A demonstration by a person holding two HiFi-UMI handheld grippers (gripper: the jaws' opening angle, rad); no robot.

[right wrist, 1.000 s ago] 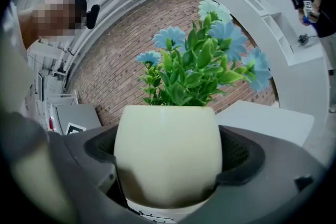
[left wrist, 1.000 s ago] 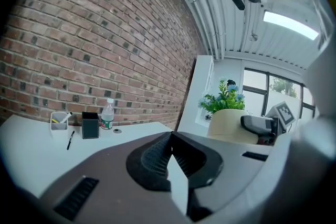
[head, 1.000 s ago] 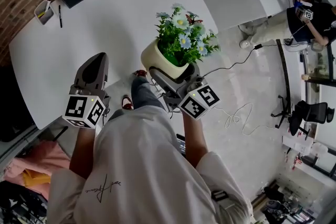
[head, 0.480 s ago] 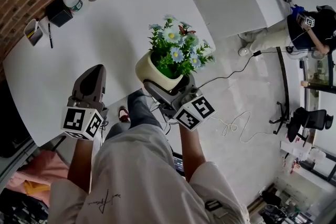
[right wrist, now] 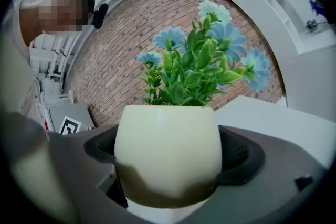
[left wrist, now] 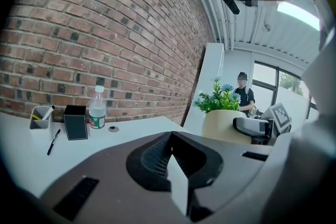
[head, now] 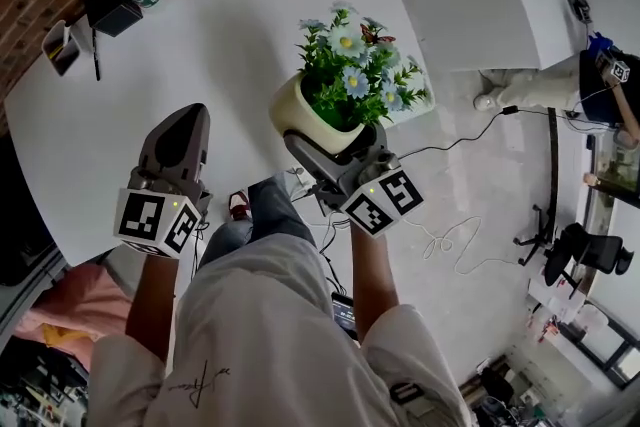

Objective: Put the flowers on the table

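over the near edge of the white tabletop (head: 250, 15), the cream round pot of blue flowers (head: 298, 110) sits clamped in the right claw (head: 330, 153). its base is hidden, so contact is unclear. the left claw (head: 183, 127) is pinched together, empty.

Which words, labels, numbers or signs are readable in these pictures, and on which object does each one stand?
No text here can be read with certainty.
Water bottle label: green and red print, too small to read.
Script print on the shirt: handwriting style, illegible.
Left marker cube and right marker cube: black-and-white square codes only, no letters or numbers.
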